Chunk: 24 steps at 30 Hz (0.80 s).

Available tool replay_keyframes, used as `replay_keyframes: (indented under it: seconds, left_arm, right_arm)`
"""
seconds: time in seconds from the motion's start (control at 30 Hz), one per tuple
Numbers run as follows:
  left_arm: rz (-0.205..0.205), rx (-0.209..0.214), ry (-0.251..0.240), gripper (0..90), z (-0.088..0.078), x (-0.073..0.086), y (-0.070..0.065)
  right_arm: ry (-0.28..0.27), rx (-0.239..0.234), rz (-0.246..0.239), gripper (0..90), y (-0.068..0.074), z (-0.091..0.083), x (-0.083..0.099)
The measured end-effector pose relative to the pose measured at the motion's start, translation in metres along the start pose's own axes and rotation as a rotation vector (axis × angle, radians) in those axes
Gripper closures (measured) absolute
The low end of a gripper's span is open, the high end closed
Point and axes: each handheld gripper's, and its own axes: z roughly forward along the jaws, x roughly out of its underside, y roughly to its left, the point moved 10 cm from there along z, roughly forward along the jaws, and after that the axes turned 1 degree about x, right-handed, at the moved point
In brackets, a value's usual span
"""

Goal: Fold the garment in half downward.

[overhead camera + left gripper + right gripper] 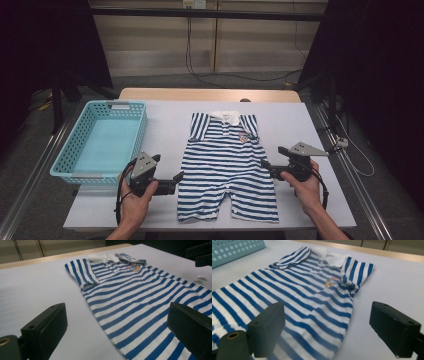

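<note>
**Striped romper flat on the tabletop, a claw at each flank**

Blue-and-white stripes run across a small short-sleeved romper (pixel 227 167) that lies spread flat at the middle of the pale tabletop (pixel 295 125), its white collar (pixel 225 117) at the far end and its two short legs toward the person. A small coloured badge (pixel 243 136) sits on the chest just below the collar.

To the left of the romper, well apart from it, a light blue perforated basket (pixel 65 160) stands on the tabletop; its corner also shows in the right gripper view.

The left claw (pixel 179 176), held in the person's left hand (pixel 136 200), sits just beside the romper's left edge near the hip, its jaws spread wide and holding nothing. In the left gripper view one jaw hangs over bare tabletop and the other over the striped cloth.

The right claw (pixel 264 165), held in the right hand (pixel 304 187), sits at the romper's right edge, also gaping and empty. In the right gripper view one jaw is over the stripes and the other over bare tabletop beyond the hem. Whether either claw touches the fabric cannot be told.

A white label (pixel 200 280) lies at the romper's far edge in the left gripper view. Nothing lies between either claw and the garment.

Beyond the romper, cables (pixel 190 55) hang down a pale wall (pixel 150 45).
</note>
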Motion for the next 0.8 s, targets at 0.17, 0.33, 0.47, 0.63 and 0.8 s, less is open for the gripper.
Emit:
replay_keyframes:
  seconds: [0.17, 0.33, 0.47, 0.63, 0.8]
  left_arm:
    - [0.041, 0.016, 0.070, 4.3, 0.009, 0.009, -0.002]
    - [0.066, 0.067, 0.132, 5.8, 0.011, 0.020, -0.011]
    - [0.097, 0.124, 0.133, 5.9, 0.013, 0.022, -0.018]
    - [0.034, 0.117, 0.162, 6.3, 0.015, 0.032, -0.013]
    - [-0.037, 0.091, 0.256, 6.4, 0.022, 0.044, -0.002]
  right_arm:
    - [0.052, -0.016, 0.011, 13.3, 0.006, -0.010, 0.012]
    - [0.099, -0.014, 0.018, 14.1, 0.011, -0.017, 0.027]
    - [0.112, -0.011, 0.007, 21.3, 0.013, -0.026, 0.035]
    - [0.163, -0.022, 0.037, 33.2, 0.016, -0.036, 0.049]
    - [0.229, -0.028, 0.018, 42.5, 0.020, -0.032, 0.057]
